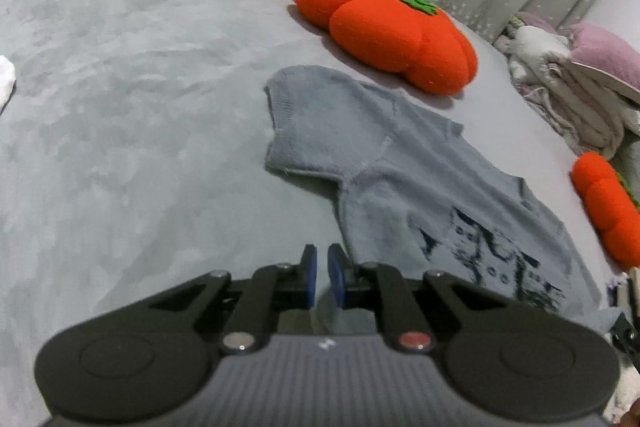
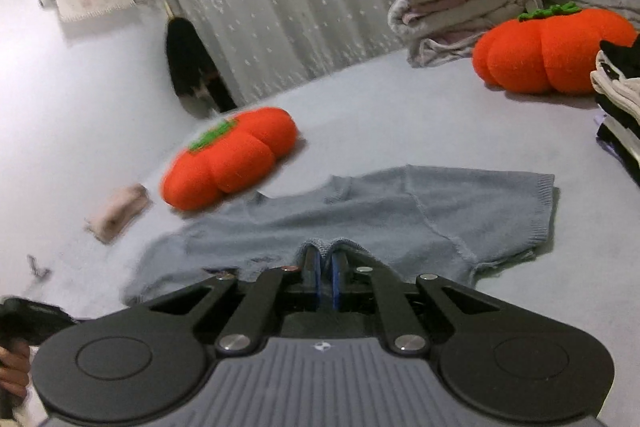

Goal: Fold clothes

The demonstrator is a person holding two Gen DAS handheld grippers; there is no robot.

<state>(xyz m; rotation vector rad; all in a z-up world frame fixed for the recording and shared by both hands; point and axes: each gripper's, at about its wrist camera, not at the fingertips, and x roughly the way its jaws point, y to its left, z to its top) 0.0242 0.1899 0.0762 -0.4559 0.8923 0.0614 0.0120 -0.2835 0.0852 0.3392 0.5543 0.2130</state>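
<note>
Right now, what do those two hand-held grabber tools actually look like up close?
Both look alike. The left gripper and right gripper each have two blue pads on black finger mounts, driven by black linkage bars with silver pivot pins. Behind sit two round black discs flanking a ribbed grey body with a small white logo. The left one has a red button; the right shows only silver ones.

I can read no words or numbers here; the dark print on the blue knit sweater (image 1: 404,163) and the small white logo on my left hand-held gripper (image 1: 322,269) stay illegible.
</note>
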